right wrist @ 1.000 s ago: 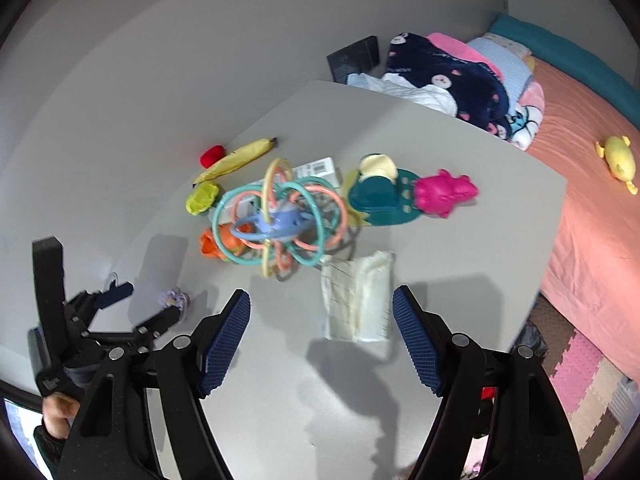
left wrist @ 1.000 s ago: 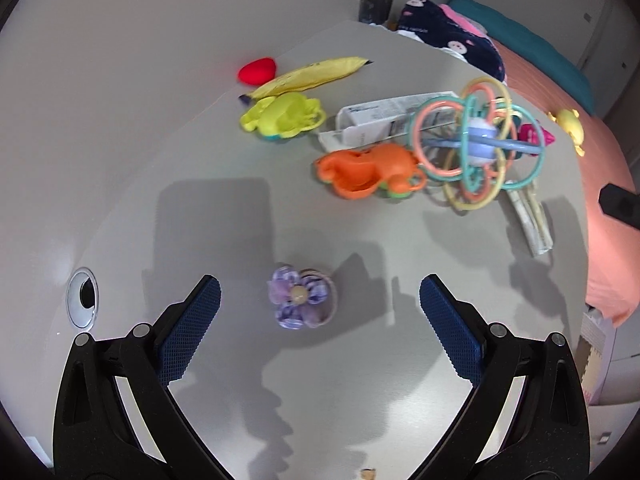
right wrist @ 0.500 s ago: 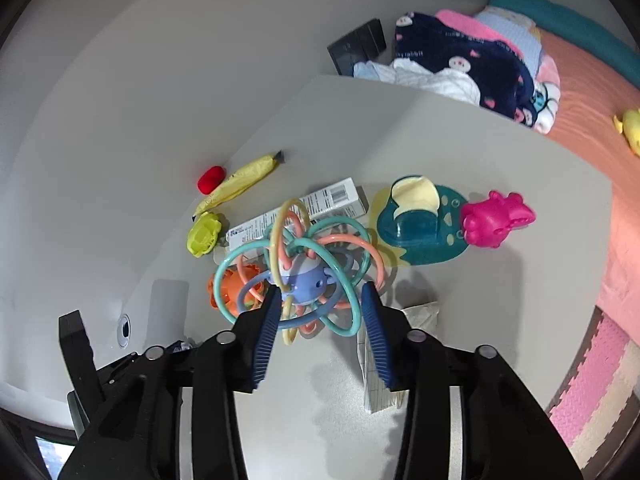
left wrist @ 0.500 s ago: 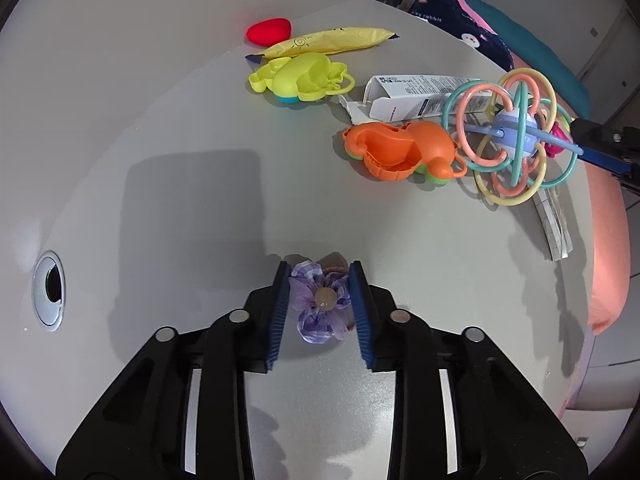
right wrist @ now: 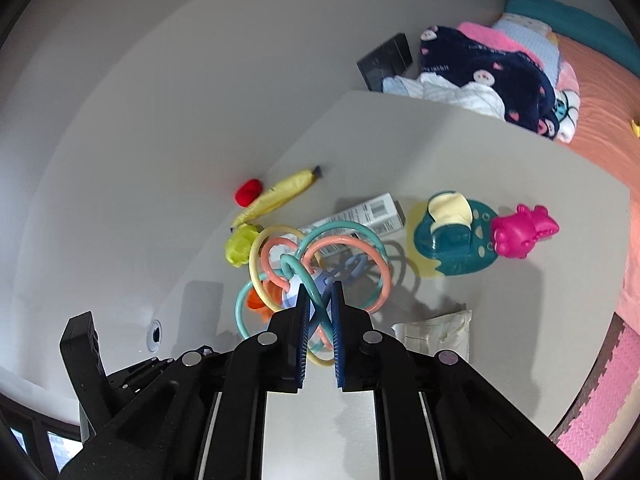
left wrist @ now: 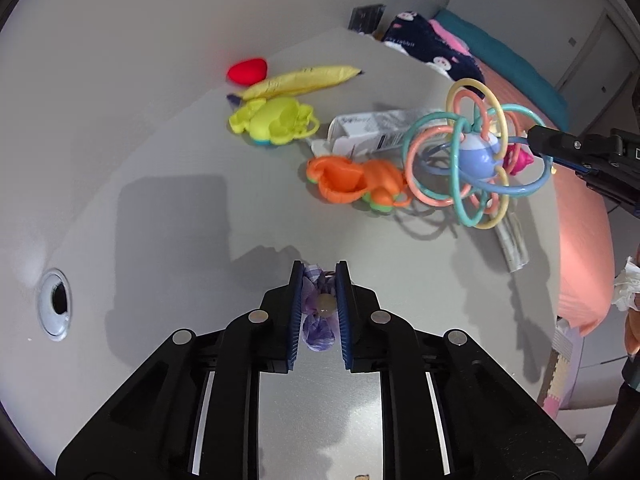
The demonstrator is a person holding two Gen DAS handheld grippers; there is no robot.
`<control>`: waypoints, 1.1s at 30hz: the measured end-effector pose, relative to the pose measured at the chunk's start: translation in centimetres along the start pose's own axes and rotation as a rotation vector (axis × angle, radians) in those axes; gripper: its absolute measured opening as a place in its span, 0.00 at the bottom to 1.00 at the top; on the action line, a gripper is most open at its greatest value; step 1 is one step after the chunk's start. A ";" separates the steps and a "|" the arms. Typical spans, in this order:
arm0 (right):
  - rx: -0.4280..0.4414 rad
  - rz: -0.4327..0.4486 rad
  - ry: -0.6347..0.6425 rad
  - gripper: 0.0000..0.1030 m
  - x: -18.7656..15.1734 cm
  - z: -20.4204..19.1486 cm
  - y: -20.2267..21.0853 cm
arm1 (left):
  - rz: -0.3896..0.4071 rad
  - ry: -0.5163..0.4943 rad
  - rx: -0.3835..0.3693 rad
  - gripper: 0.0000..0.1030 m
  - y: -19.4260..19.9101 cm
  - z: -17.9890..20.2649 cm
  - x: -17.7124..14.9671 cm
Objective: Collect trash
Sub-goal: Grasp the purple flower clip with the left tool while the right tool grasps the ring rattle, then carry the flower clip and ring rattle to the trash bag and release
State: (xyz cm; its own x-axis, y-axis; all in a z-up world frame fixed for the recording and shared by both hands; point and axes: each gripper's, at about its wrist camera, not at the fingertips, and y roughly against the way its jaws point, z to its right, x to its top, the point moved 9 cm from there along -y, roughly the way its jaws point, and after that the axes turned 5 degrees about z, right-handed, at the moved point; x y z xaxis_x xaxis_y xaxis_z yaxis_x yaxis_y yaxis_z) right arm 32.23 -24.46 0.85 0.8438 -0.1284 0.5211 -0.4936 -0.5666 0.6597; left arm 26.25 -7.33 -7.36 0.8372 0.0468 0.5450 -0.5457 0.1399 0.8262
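Note:
A small purple fabric flower [left wrist: 316,332] sits between the pads of my left gripper [left wrist: 320,276], just above the grey table [left wrist: 180,208]. The jaws are closing tight on it and the pads press its sides. My right gripper [right wrist: 320,290] is shut on a loop of the pastel ring rattle [right wrist: 344,240], also seen in the left wrist view as the rattle [left wrist: 476,156] hanging off the table with its shadow below. On the table lie a white printed carton [left wrist: 368,132], a flat crumpled packet [right wrist: 436,332] and a yellow banana-shaped pouch [left wrist: 300,80].
Toys crowd the far side: a red piece [left wrist: 248,70], a lime toy [left wrist: 276,120], an orange toy [left wrist: 356,180], a teal pad [right wrist: 452,240] and a pink figure [right wrist: 524,232]. A cable hole [left wrist: 56,304] is at left. Folded clothes [right wrist: 488,68] and a bed lie beyond.
Both grippers went from wide open to shut: the left came down onto the purple flower, the right moved in on the ring rattle, which now hangs clear of the table.

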 end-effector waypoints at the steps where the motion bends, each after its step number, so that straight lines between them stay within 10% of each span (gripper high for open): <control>1: 0.005 0.009 0.003 0.11 0.3 -0.3 0.4 | 0.007 -0.006 0.002 0.15 0.5 0.1 0.2; 15: -0.011 0.162 0.028 0.11 2.8 0.1 10.8 | 0.070 -0.090 -0.045 0.15 5.3 6.6 1.9; 33: -0.254 0.258 -0.162 0.11 -1.5 19.1 23.2 | -0.003 -0.368 -0.243 0.15 3.2 29.2 -0.6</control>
State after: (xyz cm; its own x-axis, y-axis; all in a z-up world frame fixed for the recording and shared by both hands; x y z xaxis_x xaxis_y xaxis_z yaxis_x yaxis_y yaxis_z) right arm 23.49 -52.90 5.02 0.6976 -0.3786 0.6083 -0.7129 -0.2821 0.6420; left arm 22.92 -35.77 -0.90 0.7456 -0.3033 0.5934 -0.4815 0.3706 0.7943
